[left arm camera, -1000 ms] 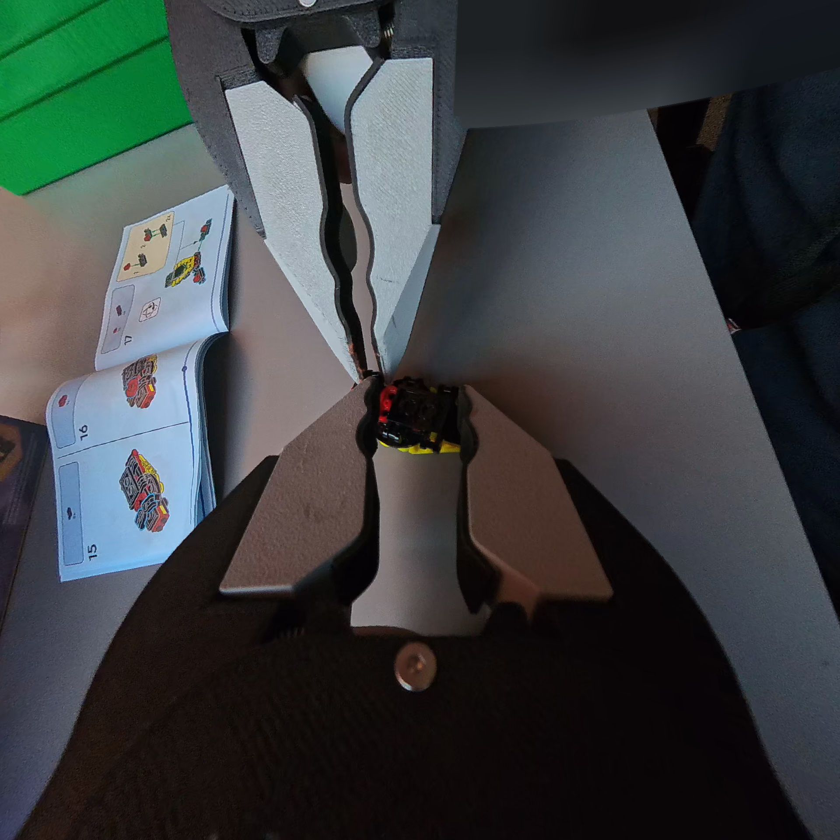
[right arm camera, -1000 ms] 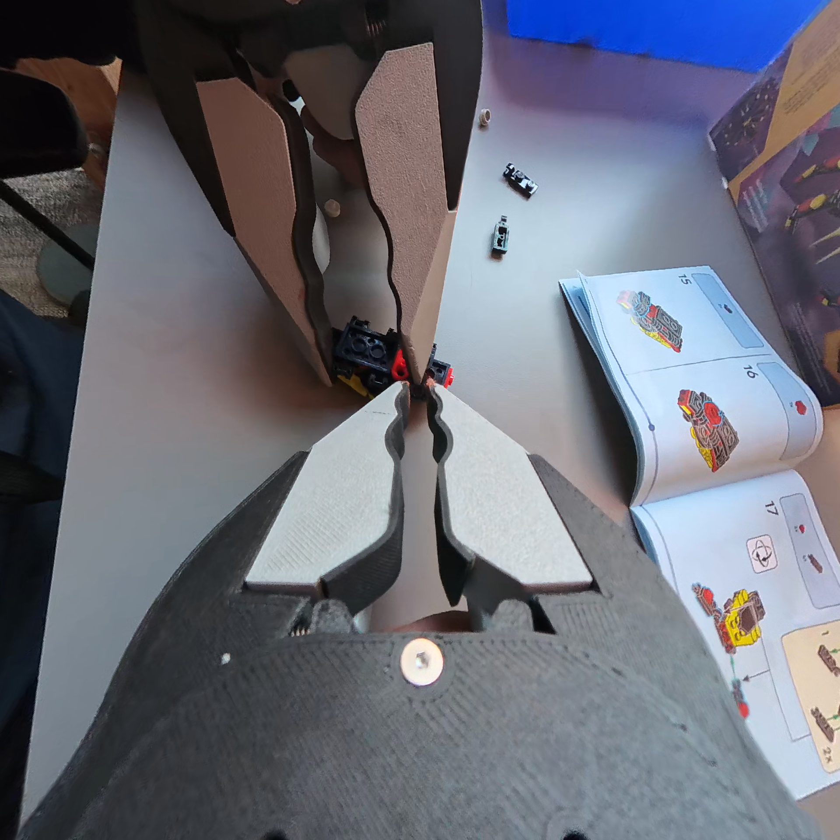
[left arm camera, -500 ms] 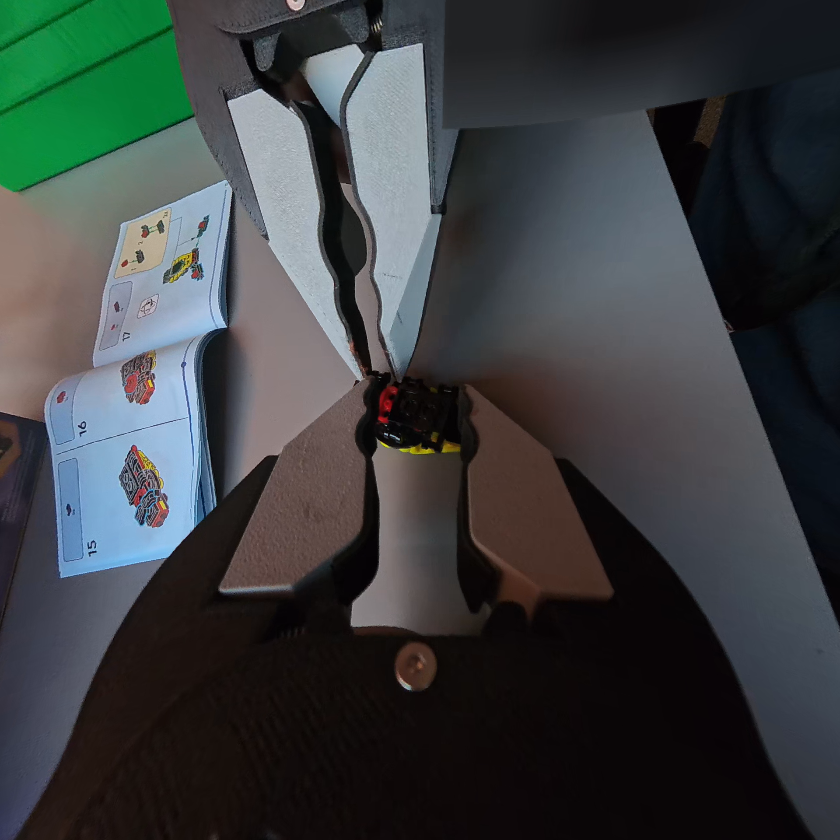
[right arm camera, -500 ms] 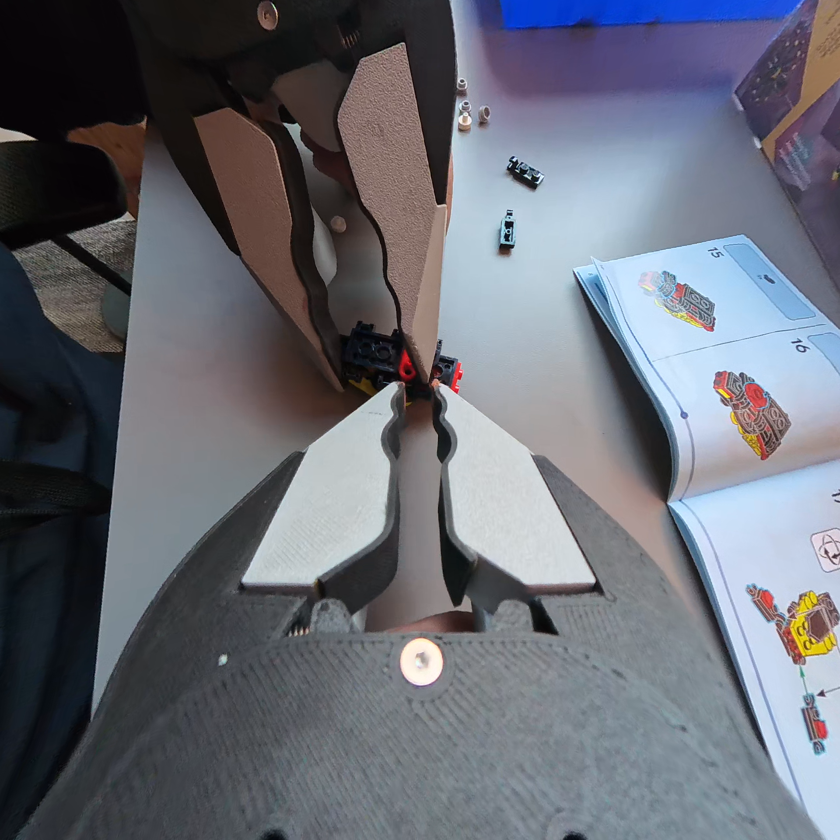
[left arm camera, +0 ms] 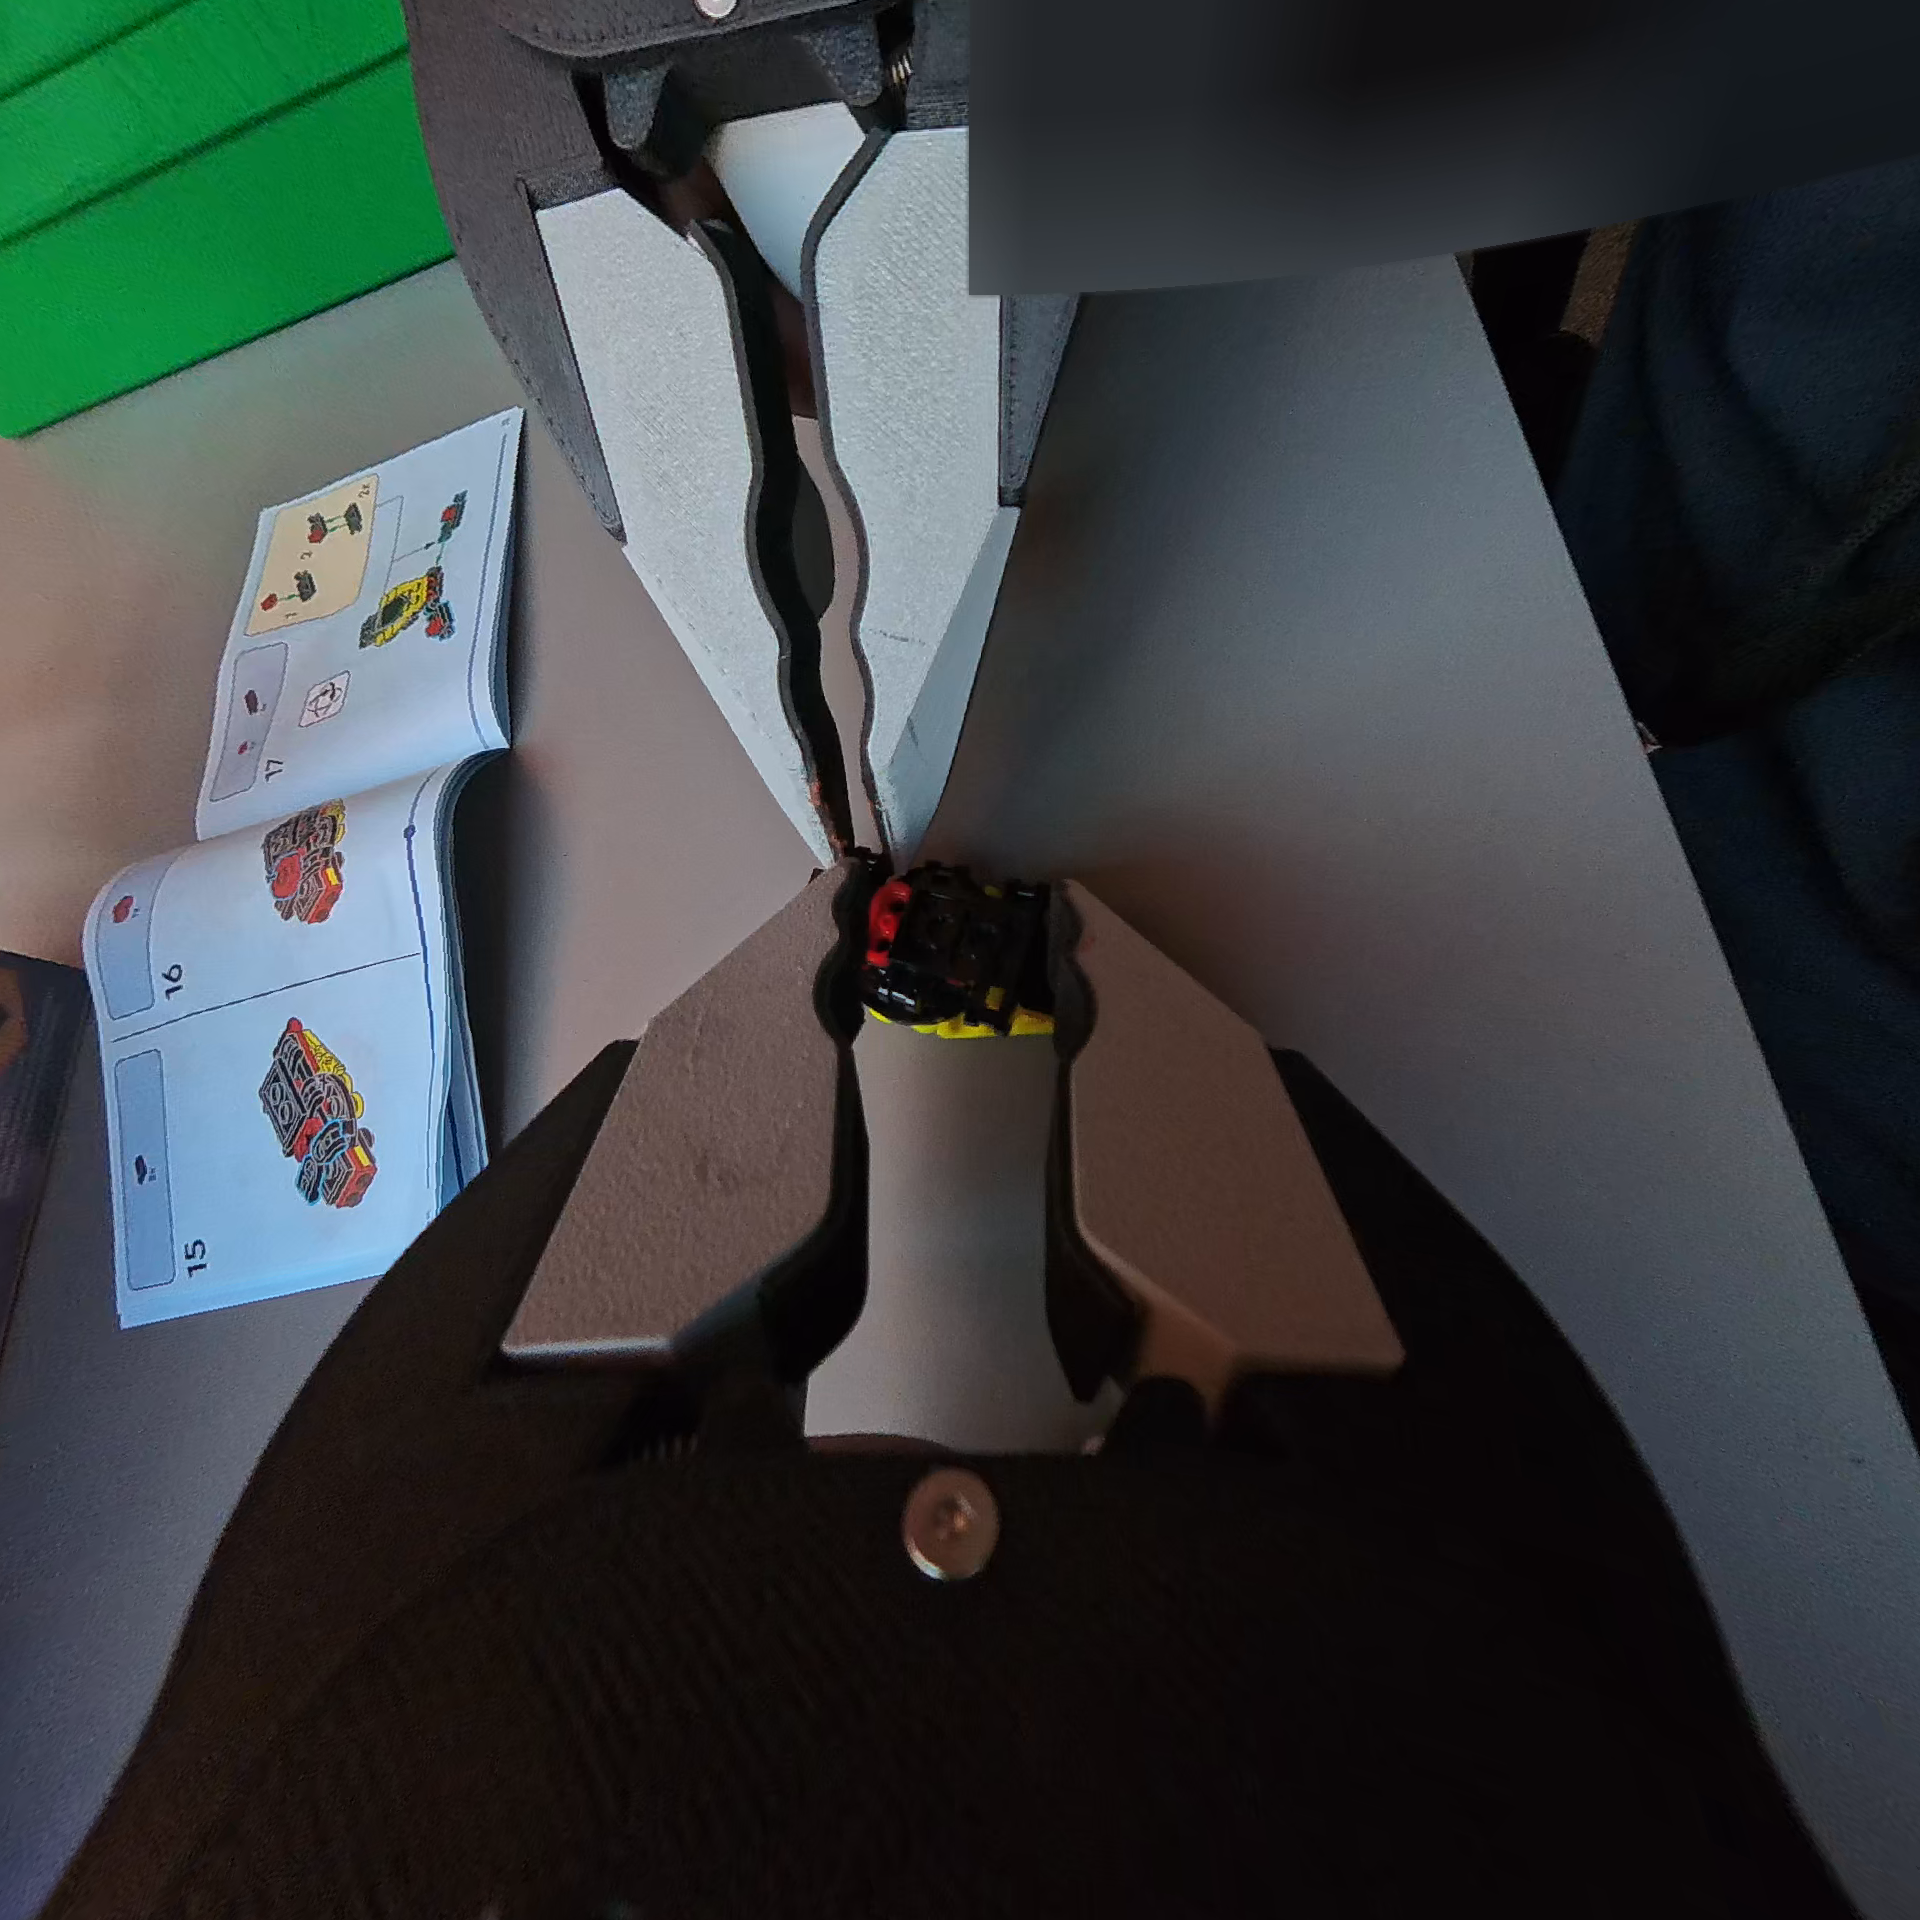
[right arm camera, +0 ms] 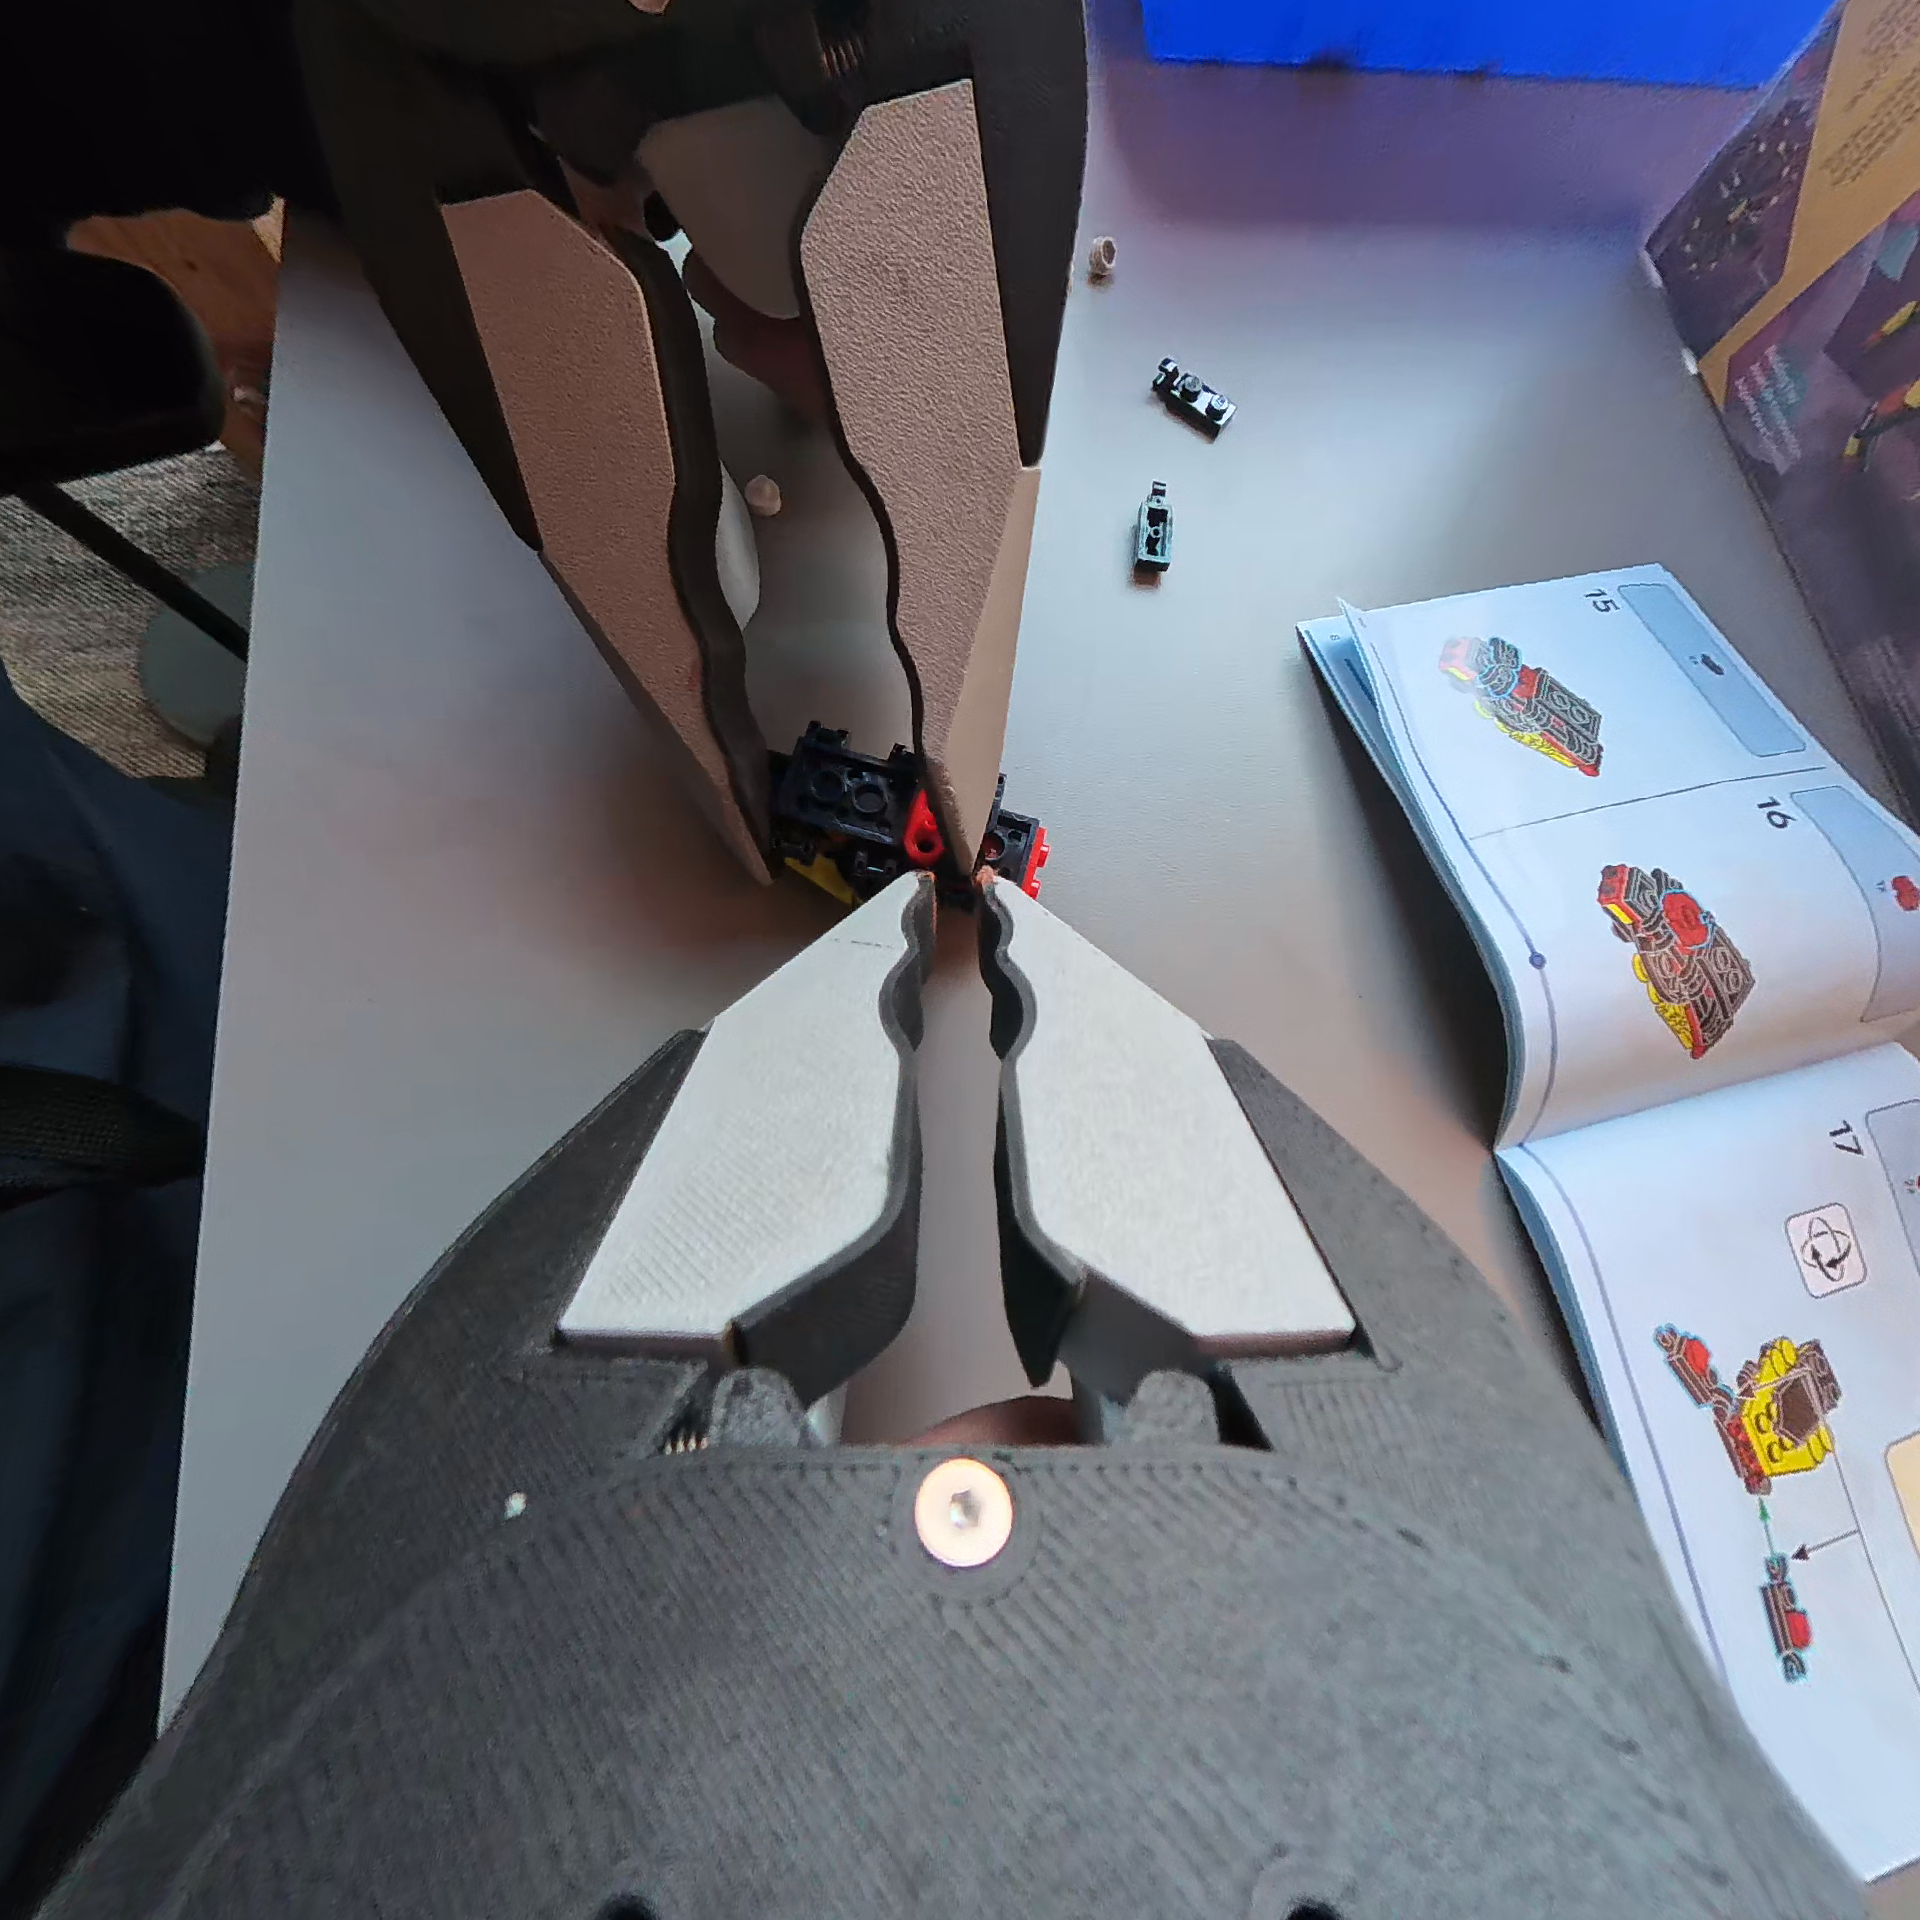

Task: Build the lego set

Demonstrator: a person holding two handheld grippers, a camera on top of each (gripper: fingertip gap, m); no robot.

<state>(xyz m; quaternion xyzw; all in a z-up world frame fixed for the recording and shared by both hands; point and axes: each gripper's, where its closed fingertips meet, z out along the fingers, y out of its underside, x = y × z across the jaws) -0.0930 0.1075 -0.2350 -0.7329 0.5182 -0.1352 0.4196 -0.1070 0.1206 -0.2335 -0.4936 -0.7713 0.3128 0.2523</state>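
My left gripper (left arm camera: pixel 956 935) is shut on the small black, red and yellow lego model (left arm camera: pixel 951 951) and holds it just above the grey table (left arm camera: pixel 1299 727). My right gripper (right arm camera: pixel 951 885) faces it tip to tip. Its jaws are almost closed, pinching a tiny dark piece that is mostly hidden, and its tips press against the model's red end (right arm camera: pixel 920 831). In the right wrist view the left gripper (right arm camera: pixel 862 831) comes down from the top around the model (right arm camera: pixel 842 795). In the left wrist view the right gripper (left arm camera: pixel 857 836) comes in from above.
An open instruction booklet (left arm camera: pixel 312 987) lies beside the grippers, also in the right wrist view (right arm camera: pixel 1662 935). Two loose dark pieces (right arm camera: pixel 1193 395) (right arm camera: pixel 1151 532) and tan studs (right arm camera: pixel 1103 252) lie farther back. A green box (left arm camera: pixel 156 208), a blue box (right arm camera: pixel 1455 31) and the set's box (right arm camera: pixel 1818 260) stand at the table's edges. Left and right tips are no more than a few centimetres apart.
Both grippers stay tip to tip at the model. The right gripper has shifted and tilted slightly, so its view of the booklet and loose pieces has moved. Both grips are unchanged.
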